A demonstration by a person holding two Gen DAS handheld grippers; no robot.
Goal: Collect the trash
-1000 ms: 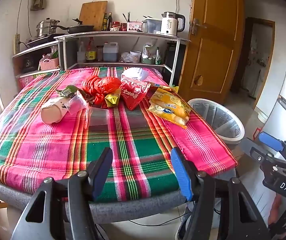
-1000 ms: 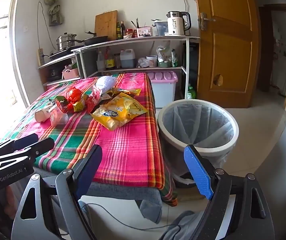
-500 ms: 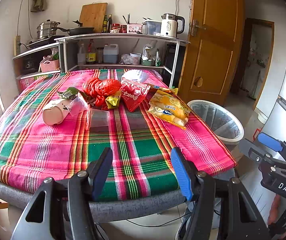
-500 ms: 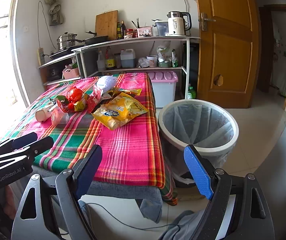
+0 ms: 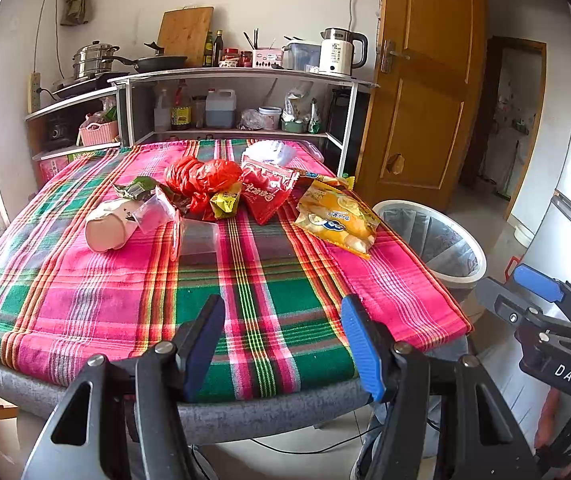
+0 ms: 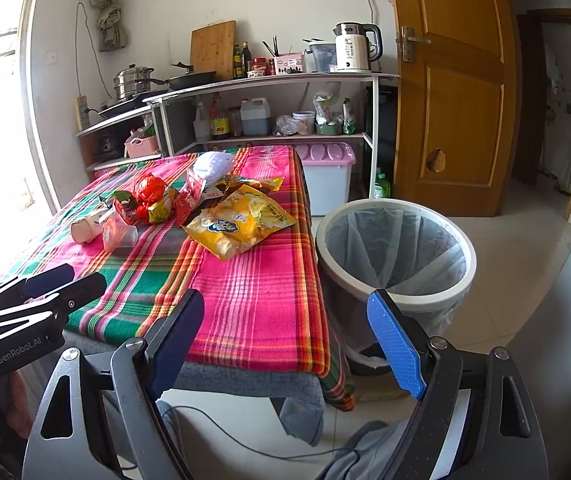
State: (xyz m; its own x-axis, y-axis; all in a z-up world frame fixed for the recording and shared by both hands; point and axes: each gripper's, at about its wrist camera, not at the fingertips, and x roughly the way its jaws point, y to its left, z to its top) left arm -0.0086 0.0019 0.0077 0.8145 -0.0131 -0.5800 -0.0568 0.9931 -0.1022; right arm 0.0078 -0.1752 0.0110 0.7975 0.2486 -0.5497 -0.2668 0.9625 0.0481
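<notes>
Trash: a loose cluster is seen on the far half of the worktop (image 5: 85, 300), which is covered by a pink and green plaid cloth.
Paper cup (image 5: 107, 229): laid on its side at the left end of the cluster, its open mouth turned toward the camera.
Clear plastic cup (image 5: 197, 236): laid on its side just beside the paper cup, on its right.
Red plastic bag (image 5: 201, 178): crumpled behind the cups, with a small yellow wrapper (image 5: 224, 202) touching its front.
Red snack packet (image 5: 267, 192): set just right of the bag.
White crumpled bag (image 5: 269, 151): placed behind the red packet, at the far edge.
Yellow chip bag (image 5: 337, 218): laid flat near the worktop's right edge, apart from the rest.
Trash bin (image 6: 395, 248): stood on the floor just beside the worktop's right edge, lined with a clear bag.
Left hand-held gripper (image 5: 281, 344): held over the near edge of the worktop, fingers spread wide, nothing between them.
Right hand-held gripper (image 6: 285, 344): held before the near right corner, between worktop and bin, fingers spread wide, nothing gripped.
</notes>
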